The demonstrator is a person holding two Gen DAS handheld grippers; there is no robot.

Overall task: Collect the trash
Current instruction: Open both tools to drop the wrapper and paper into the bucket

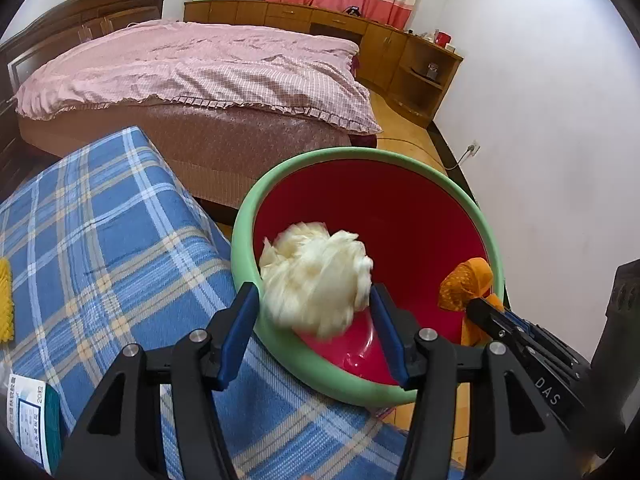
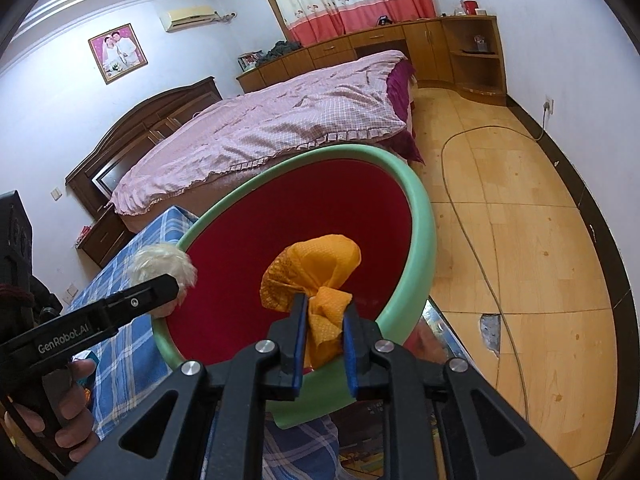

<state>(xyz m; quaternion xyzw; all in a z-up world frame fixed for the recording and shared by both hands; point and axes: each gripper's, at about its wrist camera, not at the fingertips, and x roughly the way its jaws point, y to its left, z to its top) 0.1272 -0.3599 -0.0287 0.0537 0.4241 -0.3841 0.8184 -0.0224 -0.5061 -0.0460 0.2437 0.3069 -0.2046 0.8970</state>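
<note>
A red basin with a green rim [image 1: 280,176] [image 2: 420,232] rests on the edge of a surface covered by a blue plaid cloth [image 1: 100,232]. My left gripper [image 1: 314,294] holds a blurred white crumpled paper ball [image 1: 316,272] between its jaws, over the basin's near rim; the ball also shows in the right wrist view [image 2: 168,264]. My right gripper [image 2: 325,302] is shut on a crumpled orange wrapper [image 2: 316,276] above the basin's inside; the wrapper also shows in the left wrist view [image 1: 466,284].
A yellow object [image 1: 5,300] and a printed packet [image 1: 34,416] lie on the plaid cloth at the left. A bed with a pink cover [image 1: 192,68] stands beyond. A cable [image 2: 472,248] runs across the wooden floor at right.
</note>
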